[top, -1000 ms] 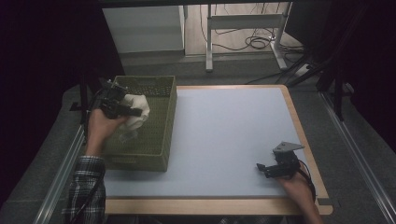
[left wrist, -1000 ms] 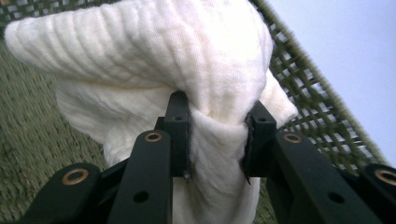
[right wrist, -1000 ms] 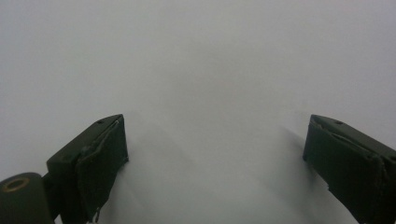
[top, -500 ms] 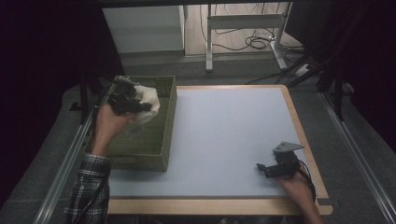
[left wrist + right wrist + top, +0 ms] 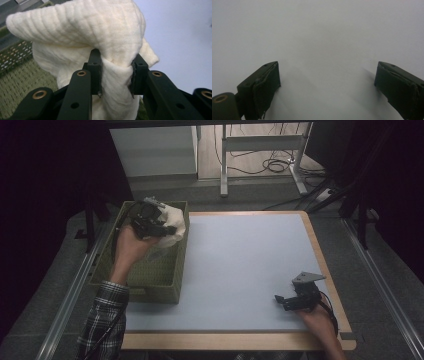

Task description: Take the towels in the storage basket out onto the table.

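Note:
A cream-white cloth (image 5: 172, 222) (image 5: 82, 32) hangs bunched from my left gripper (image 5: 152, 222) (image 5: 116, 72), which is shut on a fold of it. The gripper holds the cloth above the far end of a green woven basket (image 5: 160, 280), near the basket's right wall. My right gripper (image 5: 281, 301) (image 5: 328, 82) rests low at the table's front right, jaws wide open with nothing but the pale blue mat (image 5: 245, 265) (image 5: 319, 32) between them.
The mat sits in a wooden-edged tabletop (image 5: 330, 270). Metal rails (image 5: 70, 305) run along both sides of the table. Beyond the far edge stand a white cabinet (image 5: 155, 150) and a metal frame with cables (image 5: 260, 155) on the floor.
My left gripper has lifted the cloth up and away from me, toward the far end of the basket and slightly right. The right gripper has stayed still.

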Demonstrator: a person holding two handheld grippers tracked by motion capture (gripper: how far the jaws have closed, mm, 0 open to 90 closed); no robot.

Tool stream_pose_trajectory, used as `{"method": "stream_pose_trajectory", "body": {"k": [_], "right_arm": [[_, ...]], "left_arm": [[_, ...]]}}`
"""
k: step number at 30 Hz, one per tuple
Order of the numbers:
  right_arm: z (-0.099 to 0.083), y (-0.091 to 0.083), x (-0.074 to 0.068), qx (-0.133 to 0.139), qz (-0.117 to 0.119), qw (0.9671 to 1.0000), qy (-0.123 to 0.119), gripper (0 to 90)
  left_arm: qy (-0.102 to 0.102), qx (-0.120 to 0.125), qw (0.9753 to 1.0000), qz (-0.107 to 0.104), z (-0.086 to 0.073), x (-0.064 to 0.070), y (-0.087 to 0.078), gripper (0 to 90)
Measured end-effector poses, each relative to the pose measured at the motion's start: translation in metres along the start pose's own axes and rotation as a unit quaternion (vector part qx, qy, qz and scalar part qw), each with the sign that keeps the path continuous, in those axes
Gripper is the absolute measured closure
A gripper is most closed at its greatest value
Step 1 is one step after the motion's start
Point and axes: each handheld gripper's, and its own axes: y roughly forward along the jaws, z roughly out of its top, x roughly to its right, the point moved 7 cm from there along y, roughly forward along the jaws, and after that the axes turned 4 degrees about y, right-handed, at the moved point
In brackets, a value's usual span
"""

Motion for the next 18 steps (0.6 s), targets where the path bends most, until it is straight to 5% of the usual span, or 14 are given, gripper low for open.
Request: {"method": "stream_pose_trajectory", "body": {"k": [18], "right_arm": [[0.000, 0.000, 0.000, 0.000, 0.001, 1.0000, 0.000, 6.4]], "left_arm": [[0.041, 0.005, 0.9988, -0.024, 0.044, 0.037, 0.019, 68.4]]}}
